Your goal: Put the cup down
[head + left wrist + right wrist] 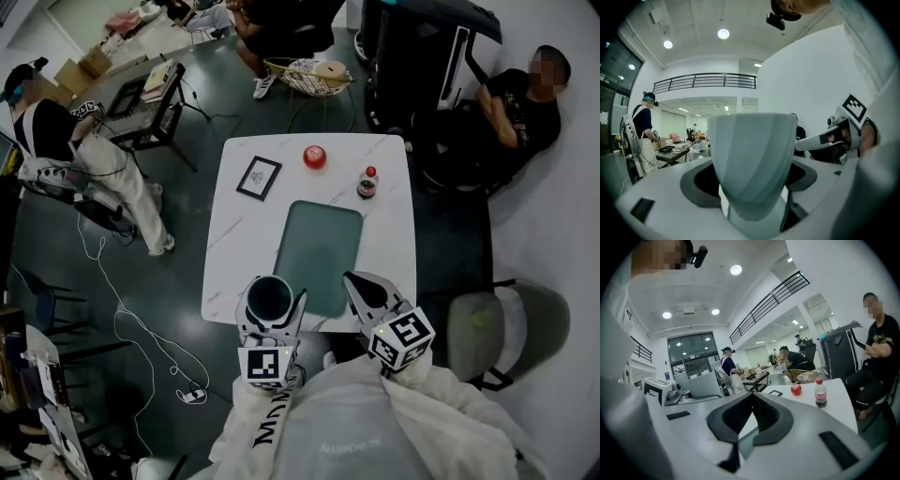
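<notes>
White-sleeved arms reach in from the bottom of the head view, each carrying a gripper over the near edge of the white table (234, 246). Held in the left gripper (272, 300) is the cup (270, 292), a pale, tapering cup standing upright with its dark mouth up. In the left gripper view the jaws are closed against its sides and it fills the gap between them. It sits over the table's near-left part, right at the near-left corner of the teal mat (323, 246). Whether its base touches anything I cannot tell, but since the grip has not been let go, the task looks undone: the cup remains to be lowered, set down and released. The right gripper (359, 284) hangs over the near-right corner of the mat with its jaws together at the tips and nothing between them. Farther up the table, well apart from the cup, lie a small dark picture frame (259, 177), a red apple (315, 157) and a red-capped bottle (367, 183) of dark drink. Nothing stands on the mat or the bare tabletop by the cup, so I judge the way down to be free. Seated and standing people, a wire basket (309, 77) and a green chair (506, 328) surround the table at a distance.
</notes>
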Demonstrator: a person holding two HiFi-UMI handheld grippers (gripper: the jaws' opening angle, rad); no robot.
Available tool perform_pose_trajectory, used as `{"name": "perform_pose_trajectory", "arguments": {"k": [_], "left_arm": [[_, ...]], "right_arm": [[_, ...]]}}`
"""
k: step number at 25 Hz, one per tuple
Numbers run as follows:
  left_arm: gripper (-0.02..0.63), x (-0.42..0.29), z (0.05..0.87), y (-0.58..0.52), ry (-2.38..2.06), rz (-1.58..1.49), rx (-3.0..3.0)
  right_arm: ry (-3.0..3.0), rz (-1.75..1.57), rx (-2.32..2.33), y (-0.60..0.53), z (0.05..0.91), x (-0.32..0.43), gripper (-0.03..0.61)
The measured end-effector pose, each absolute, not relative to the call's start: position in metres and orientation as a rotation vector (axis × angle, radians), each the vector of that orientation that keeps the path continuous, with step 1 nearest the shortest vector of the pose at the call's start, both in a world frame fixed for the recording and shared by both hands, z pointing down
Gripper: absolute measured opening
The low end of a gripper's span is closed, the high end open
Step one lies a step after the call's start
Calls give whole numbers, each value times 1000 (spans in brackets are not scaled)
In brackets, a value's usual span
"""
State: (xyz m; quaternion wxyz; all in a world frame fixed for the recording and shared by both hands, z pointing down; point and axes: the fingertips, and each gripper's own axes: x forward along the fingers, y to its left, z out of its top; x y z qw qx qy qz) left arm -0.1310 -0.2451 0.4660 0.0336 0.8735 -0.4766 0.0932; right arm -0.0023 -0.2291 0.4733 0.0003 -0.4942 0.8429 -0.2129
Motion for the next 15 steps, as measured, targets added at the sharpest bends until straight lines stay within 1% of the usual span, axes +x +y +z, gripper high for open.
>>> {"name": "perform_pose_trajectory", "arguments": {"k": [15], "left_arm": [[383, -106, 505, -318, -1421, 326, 2680]], "right_arm": [[2591, -746, -1630, -291, 501, 33, 6]]}}
